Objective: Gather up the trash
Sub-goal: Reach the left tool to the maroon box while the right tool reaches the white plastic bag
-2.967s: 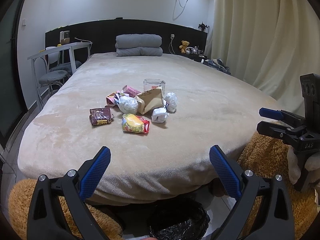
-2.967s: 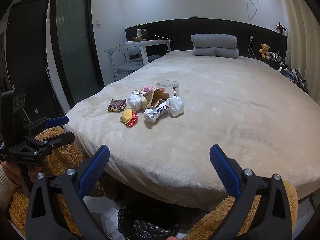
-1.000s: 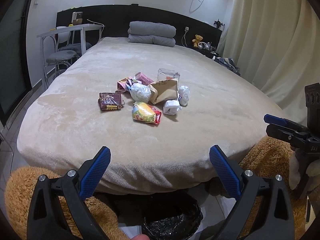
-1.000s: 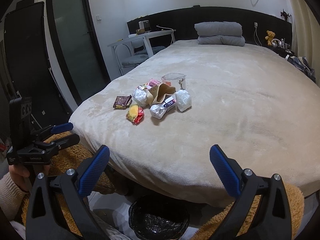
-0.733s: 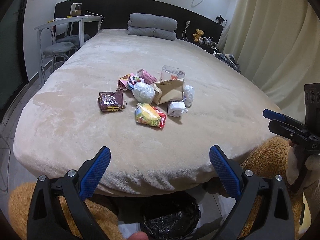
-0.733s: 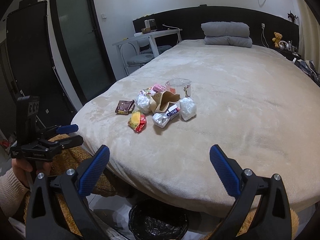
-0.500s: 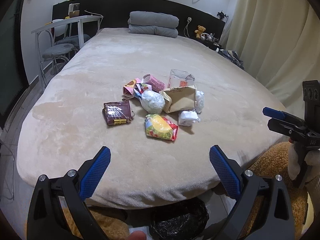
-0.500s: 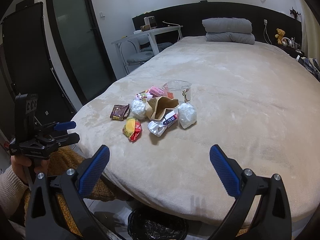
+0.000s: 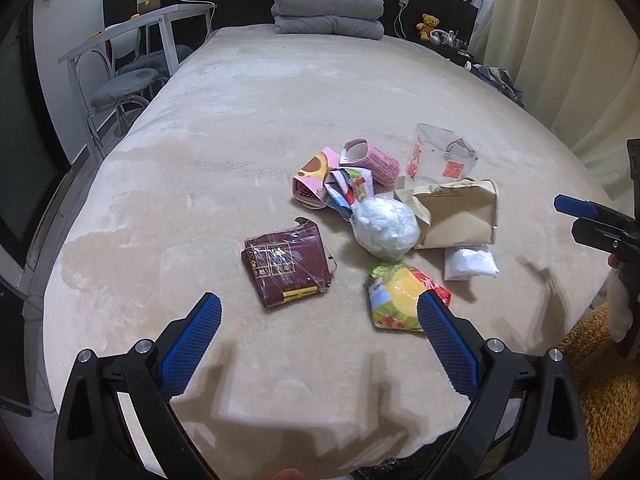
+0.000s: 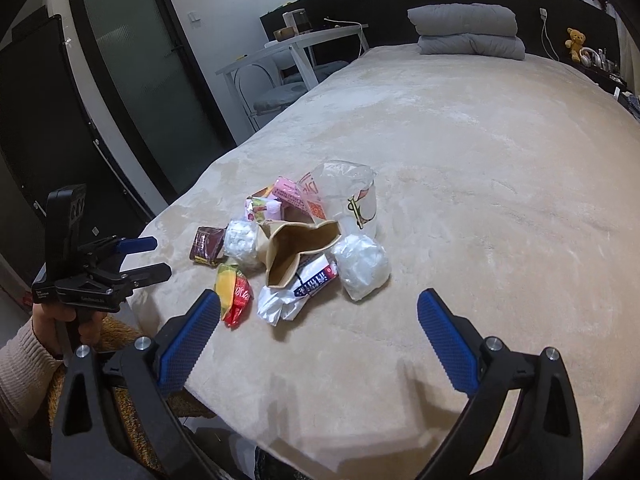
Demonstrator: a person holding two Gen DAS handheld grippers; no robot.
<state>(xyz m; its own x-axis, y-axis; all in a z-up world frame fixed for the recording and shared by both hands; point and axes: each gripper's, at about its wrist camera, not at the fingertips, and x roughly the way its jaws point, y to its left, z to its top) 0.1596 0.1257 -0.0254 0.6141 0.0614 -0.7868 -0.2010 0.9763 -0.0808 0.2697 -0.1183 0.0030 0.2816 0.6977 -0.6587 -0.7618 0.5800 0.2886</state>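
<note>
A pile of trash lies on the beige bed: a maroon packet, a yellow-red snack bag, a crumpled white ball, a brown paper bag, a white wrapper, pink cartons and a clear plastic cup. My left gripper is open, just short of the maroon packet. My right gripper is open, just short of the white wrapper and brown bag. Each gripper also shows from the side in the other view, the right and the left.
Folded grey bedding lies at the headboard. A white desk and chairs stand left of the bed. A black bin bag edge shows below the bed's foot. Brown fuzzy rug lies at the right, curtains beyond.
Both grippers have moved forward over the foot of the bed toward the trash pile, which now looks closer. Both stay open. The bin has dropped almost out of view.
</note>
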